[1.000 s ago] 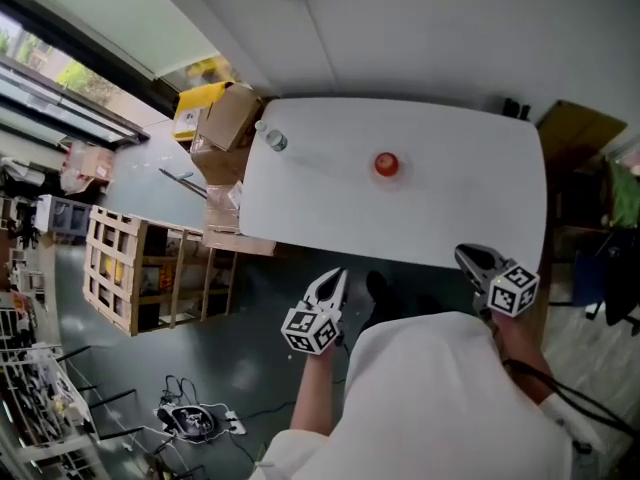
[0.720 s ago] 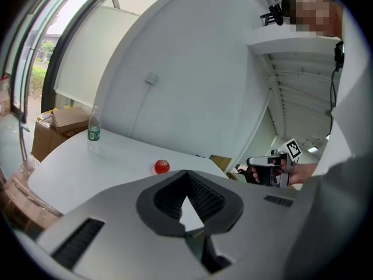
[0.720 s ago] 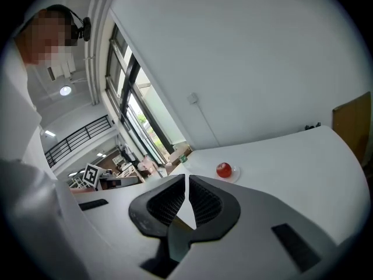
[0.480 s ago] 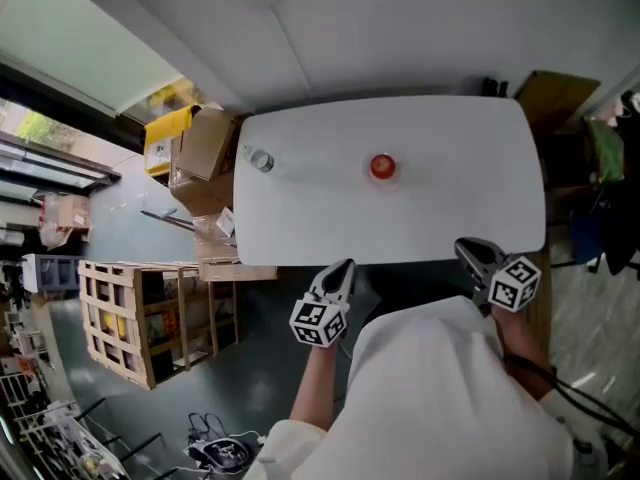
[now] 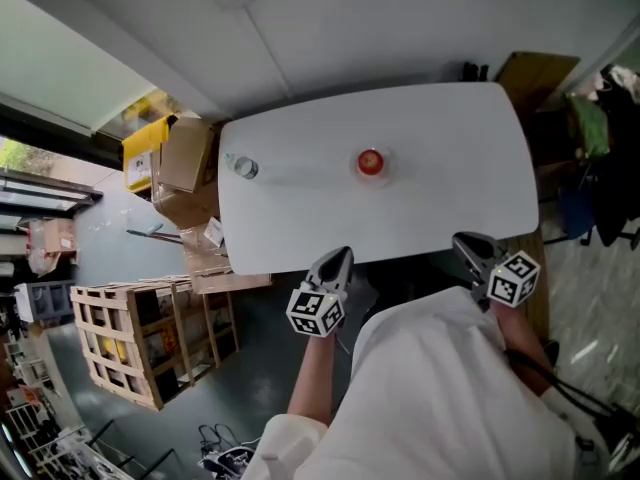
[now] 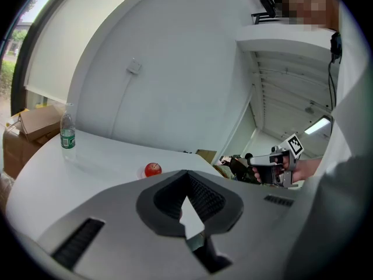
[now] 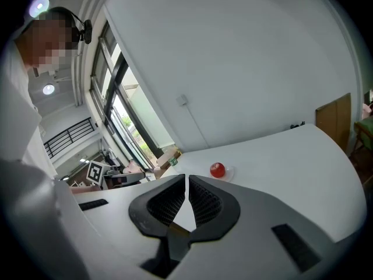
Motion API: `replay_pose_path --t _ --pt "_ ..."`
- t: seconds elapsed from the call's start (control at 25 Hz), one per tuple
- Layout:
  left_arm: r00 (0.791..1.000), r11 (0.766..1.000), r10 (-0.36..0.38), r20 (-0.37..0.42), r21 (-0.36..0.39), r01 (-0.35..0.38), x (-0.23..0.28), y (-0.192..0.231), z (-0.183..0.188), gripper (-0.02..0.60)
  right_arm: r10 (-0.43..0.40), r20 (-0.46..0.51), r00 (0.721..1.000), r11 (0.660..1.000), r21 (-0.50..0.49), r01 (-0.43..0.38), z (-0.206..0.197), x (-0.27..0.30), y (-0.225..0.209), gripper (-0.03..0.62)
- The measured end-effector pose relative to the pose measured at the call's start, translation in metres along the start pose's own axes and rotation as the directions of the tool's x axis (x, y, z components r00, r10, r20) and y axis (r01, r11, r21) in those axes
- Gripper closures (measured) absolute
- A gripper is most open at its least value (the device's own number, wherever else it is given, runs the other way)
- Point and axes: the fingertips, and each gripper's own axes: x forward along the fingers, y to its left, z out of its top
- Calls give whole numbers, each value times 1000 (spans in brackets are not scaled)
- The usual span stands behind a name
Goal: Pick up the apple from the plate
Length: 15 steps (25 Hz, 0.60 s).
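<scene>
left hand-held gripper: jaws closed, nothing between them | right hand-held gripper: jaws closed, empty | apple: on plate on table, ahead of both grippers, well apart from them

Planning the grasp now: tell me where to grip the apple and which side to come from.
Grip the apple across its widest middle, coming from the near edge of the table. It is round and sits alone on a low plate, so its sides look free.
</scene>
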Motion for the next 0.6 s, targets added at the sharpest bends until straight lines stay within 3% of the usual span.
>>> replay_pose_path --t 0.32,0.6 --pt "1000 1000 6 -10 -4 -6 28 -2 5 580 14 -3 1000 1000 20 -14 6 7 -16 549" --pt "997 998 69 -26 8 -69 67 12 14 579 56 -19 998 998 22 -56 22 25 -37 549"
